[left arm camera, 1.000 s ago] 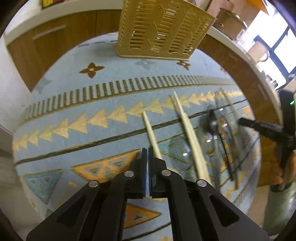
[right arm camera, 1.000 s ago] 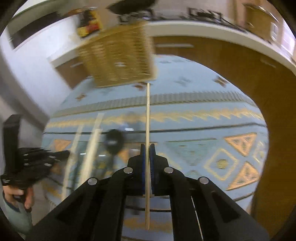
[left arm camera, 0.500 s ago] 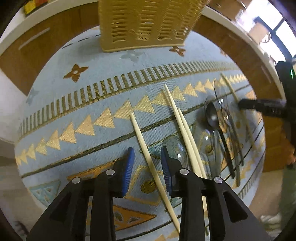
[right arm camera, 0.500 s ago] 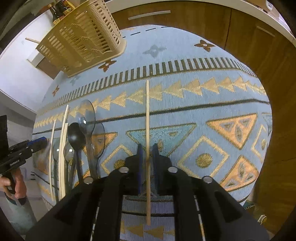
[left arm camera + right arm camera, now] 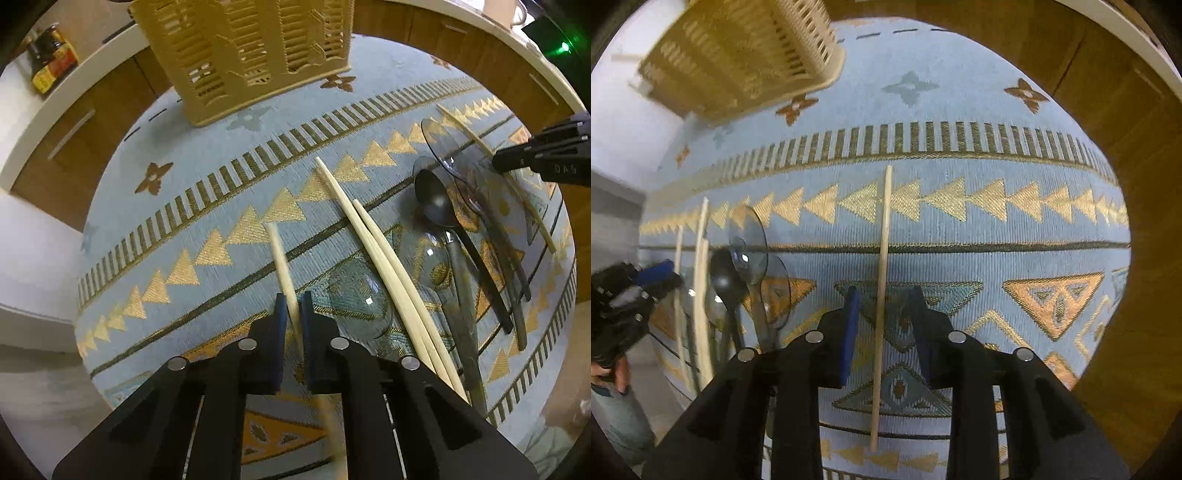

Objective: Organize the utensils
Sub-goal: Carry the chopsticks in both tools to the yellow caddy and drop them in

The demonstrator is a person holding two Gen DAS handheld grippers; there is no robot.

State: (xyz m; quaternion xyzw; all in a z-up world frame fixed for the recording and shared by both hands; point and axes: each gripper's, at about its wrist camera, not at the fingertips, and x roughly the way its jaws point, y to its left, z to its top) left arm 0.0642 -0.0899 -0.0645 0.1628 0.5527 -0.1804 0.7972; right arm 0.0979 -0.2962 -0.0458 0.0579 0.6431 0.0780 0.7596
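Left gripper [image 5: 291,314]: jaws nearly closed on a pale chopstick [image 5: 279,254], apparently gripped, though blur obscures contact. Right gripper [image 5: 884,314]: jaws wide apart, straddling a thin stick [image 5: 882,280] lying on the tabletop [image 5: 960,110]. Spoons [image 5: 436,201] and paired chopsticks [image 5: 373,251] remain outside the slotted basket [image 5: 243,51]; organizing appears barely begun.

My left hand-held gripper [image 5: 291,321] and right hand-held gripper [image 5: 884,321]: matte black bodies, blue finger pads [image 5: 849,332], round silver screws.

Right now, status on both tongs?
Left tongs shut on chopstick. Right tongs open, thin stick flat on cloth between them. Basket ahead, path clear.
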